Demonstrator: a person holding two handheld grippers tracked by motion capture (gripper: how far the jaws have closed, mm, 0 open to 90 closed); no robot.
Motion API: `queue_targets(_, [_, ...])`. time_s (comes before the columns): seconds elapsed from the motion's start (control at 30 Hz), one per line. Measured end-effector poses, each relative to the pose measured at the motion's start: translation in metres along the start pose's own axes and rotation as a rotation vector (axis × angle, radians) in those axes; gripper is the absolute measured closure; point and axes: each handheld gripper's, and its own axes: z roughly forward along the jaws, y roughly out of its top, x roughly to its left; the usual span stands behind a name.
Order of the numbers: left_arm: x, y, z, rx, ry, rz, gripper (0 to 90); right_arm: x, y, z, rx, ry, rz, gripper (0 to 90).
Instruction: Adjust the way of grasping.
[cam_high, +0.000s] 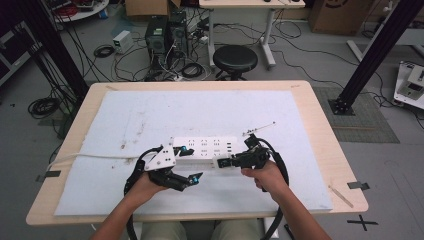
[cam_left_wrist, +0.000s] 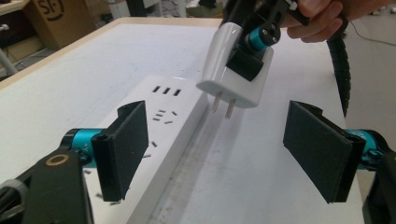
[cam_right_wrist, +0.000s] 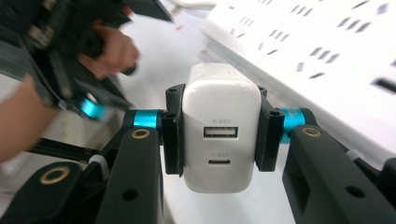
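A: Item one, your right gripper (cam_right_wrist: 218, 135)?

B: Its jaws are closed flat on the two sides of a white, rounded plastic USB charger block (cam_right_wrist: 221, 128). You hold the port face toward your own camera, so the two metal prongs (cam_left_wrist: 222, 105) point away and down, clear in the air just beside the near edge of the strip. That reads as a hold meant for plugging in.

A: Item two, the strip?

B: A long white plastic power strip (cam_high: 205, 147), lying flat mid-bench on the pale sheet (cam_high: 125, 112) that covers the wooden bench (cam_high: 327, 142), its cable running off to your left.

A: Item three, your left gripper (cam_left_wrist: 224, 151)?

B: Jaws spread wide, holding nothing. One pad (cam_left_wrist: 127, 144) sits at the strip's end, the other well off to the side; likely placed to steady the strip.

A: Hand poses?

B: Your right hand (cam_high: 265, 175) is low, the gripper reaching leftward toward the strip. Your left hand (cam_high: 145, 185) rests near the bench's front edge.
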Motion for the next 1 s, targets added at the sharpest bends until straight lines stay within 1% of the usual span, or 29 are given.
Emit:
queue_targets(0.07, [0.003,-0.001,-0.006,-0.003,0.02,-0.021,22.2,0.0,0.001,-0.005,0.002,-0.031,-0.03,63.3])
queue_targets(0.13, [0.008,-0.004,-0.013,-0.019,0.048,-0.066,21.5,0.0,0.001,-0.012,0.013,-0.068,-0.047,63.3])
queue_targets(0.17, [0.01,-0.005,-0.016,-0.025,0.063,-0.08,21.5,-0.001,0.001,-0.014,0.015,-0.086,-0.058,63.3])
queue_targets(0.2, [0.012,-0.006,-0.019,-0.032,0.078,-0.097,21.5,-0.001,0.001,-0.018,0.023,-0.114,-0.063,63.3])
queue_targets(0.23, [0.014,-0.007,-0.021,-0.04,0.093,-0.108,21.5,-0.001,0.001,-0.02,0.03,-0.135,-0.081,63.3])
queue_targets(0.3, [0.019,-0.008,-0.027,-0.039,0.124,-0.121,21.5,-0.001,0.001,-0.026,0.042,-0.186,-0.11,63.3])
queue_targets(0.33, [0.021,-0.008,-0.03,-0.035,0.14,-0.128,21.5,-0.001,0.0,-0.029,0.058,-0.211,-0.117,63.3])
queue_targets(0.37, [0.023,-0.008,-0.032,-0.032,0.156,-0.134,21.5,-0.001,0.0,-0.031,0.067,-0.235,-0.14,63.3])
queue_targets(0.4, [0.024,-0.008,-0.034,-0.031,0.17,-0.14,21.5,0.0,0.0,-0.034,0.081,-0.258,-0.147,63.3])
queue_targets(0.43, [0.026,-0.008,-0.037,-0.029,0.186,-0.143,21.5,0.0,0.0,-0.036,0.091,-0.274,-0.165,63.2])
queue_targets(0.5, [0.029,-0.009,-0.041,-0.025,0.217,-0.158,21.5,0.001,-0.001,-0.041,0.105,-0.308,-0.184,63.2])
queue_targets(0.6, [0.035,-0.01,-0.046,-0.018,0.264,-0.186,21.5,0.001,-0.001,-0.049,0.122,-0.349,-0.203,63.2])
queue_targets(0.67, [0.037,-0.011,-0.05,-0.018,0.288,-0.202,21.5,0.001,-0.002,-0.054,0.132,-0.368,-0.2,63.2])
queue_targets(0.77, [0.04,-0.013,-0.056,-0.022,0.323,-0.218,21.5,-0.001,-0.004,-0.06,0.143,-0.396,-0.207,63.2])
queue_targets(0.9, [0.042,-0.015,-0.062,-0.028,0.362,-0.231,21.5,-0.003,-0.005,-0.065,0.153,-0.408,-0.219,63.2])
queue_targets(0.93, [0.041,-0.015,-0.063,-0.031,0.365,-0.238,21.5,-0.003,-0.005,-0.066,0.152,-0.413,-0.226,63.3])
queue_targets(0.97, [0.041,-0.015,-0.064,-0.026,0.369,-0.229,21.5,-0.003,-0.005,-0.067,0.157,-0.415,-0.229,63.2])
queue_targets(1.0, [0.04,-0.014,-0.065,-0.026,0.372,-0.23,21.5,-0.003,-0.005,-0.068,0.16,-0.418,-0.233,63.2])
